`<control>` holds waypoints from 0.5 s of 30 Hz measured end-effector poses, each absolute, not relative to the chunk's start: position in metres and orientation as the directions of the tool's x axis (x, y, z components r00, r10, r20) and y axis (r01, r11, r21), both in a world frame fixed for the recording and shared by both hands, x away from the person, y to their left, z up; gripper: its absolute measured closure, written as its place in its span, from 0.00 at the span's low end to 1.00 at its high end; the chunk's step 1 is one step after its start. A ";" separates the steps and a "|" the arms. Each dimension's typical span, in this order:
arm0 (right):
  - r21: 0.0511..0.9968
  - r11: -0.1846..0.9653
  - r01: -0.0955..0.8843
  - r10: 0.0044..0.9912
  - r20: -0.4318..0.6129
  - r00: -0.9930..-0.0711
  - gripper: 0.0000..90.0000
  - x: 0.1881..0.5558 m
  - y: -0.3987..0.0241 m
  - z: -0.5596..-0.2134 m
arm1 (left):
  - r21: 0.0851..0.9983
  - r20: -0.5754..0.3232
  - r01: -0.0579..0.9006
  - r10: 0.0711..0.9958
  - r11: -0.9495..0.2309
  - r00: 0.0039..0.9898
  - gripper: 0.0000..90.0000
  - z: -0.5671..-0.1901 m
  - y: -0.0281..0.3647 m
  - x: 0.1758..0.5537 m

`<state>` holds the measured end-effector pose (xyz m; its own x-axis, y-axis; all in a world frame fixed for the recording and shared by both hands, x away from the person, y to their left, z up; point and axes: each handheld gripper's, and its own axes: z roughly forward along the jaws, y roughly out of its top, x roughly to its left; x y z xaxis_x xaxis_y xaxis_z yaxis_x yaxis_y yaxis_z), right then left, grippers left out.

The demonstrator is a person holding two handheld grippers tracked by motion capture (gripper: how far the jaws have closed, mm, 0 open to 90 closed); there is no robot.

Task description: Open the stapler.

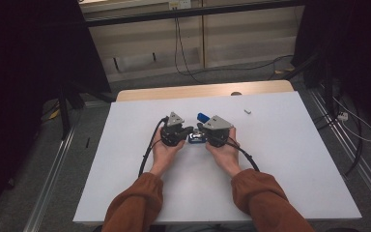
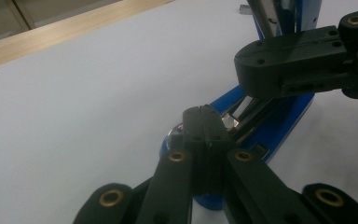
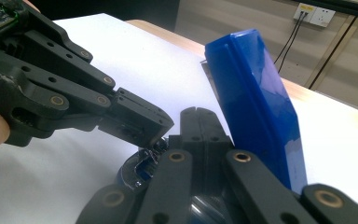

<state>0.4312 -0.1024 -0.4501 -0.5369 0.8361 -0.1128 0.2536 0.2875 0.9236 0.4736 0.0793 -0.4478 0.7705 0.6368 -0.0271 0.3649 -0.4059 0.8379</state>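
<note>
White table [image 1: 280, 164], blue stapler [image 1: 196, 137] at centre, small white piece [image 1: 247, 111] behind

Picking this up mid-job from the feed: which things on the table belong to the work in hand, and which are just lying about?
In the job:
- blue stapler, lid swung up
- left gripper, shut
- right gripper, shut

Lying about:
- small white piece on the white table
- cables on the floor behind

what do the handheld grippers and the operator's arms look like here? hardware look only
Both the left gripper and the right gripper are black, with linkage arms on brass-coloured pivot bushings and blocky black fingers. Each carries a grey three-cornered plate on top and trails a black cable. The person wears rust-orange long sleeves gathered at the cuffs.
</note>
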 end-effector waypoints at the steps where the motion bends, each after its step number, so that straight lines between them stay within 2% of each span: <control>1: 0.924 0.287 0.253 0.836 -0.113 -0.537 1.00 0.431 -0.103 -0.450 | 0.839 -0.032 0.367 0.636 -0.403 0.771 1.00 -0.448 0.080 0.474; 15: 0.925 0.286 0.249 0.845 -0.122 -0.521 1.00 0.431 -0.103 -0.449 | 0.841 -0.013 0.354 0.637 -0.410 0.770 1.00 -0.448 0.079 0.472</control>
<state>0.4307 -0.1027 -0.4492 -0.5206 0.8451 -0.1215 0.2488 0.2863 0.9253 0.4721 0.0787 -0.4484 0.7704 0.6374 -0.0134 0.3537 -0.4098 0.8408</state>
